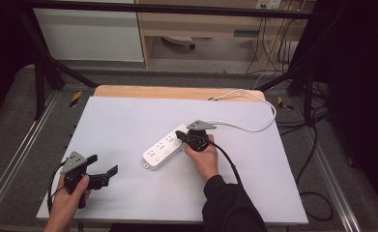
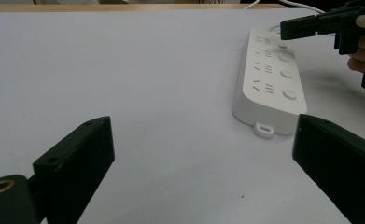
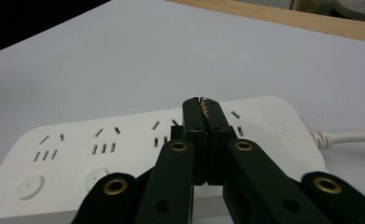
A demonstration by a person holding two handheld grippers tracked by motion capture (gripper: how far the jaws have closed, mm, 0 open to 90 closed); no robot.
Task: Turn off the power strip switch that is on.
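A: Item under inspection?

B: One white power strip, lying flat and face up on the surface. Four socket groups in a row, each with a round button beside it; a mounting tab at one end, a white cord leaving the other.

A: Position?

B: Directly beneath the right claw, whose jaws are pressed together over the sockets near the cord end. Well ahead of the left claw, toward its right jaw.
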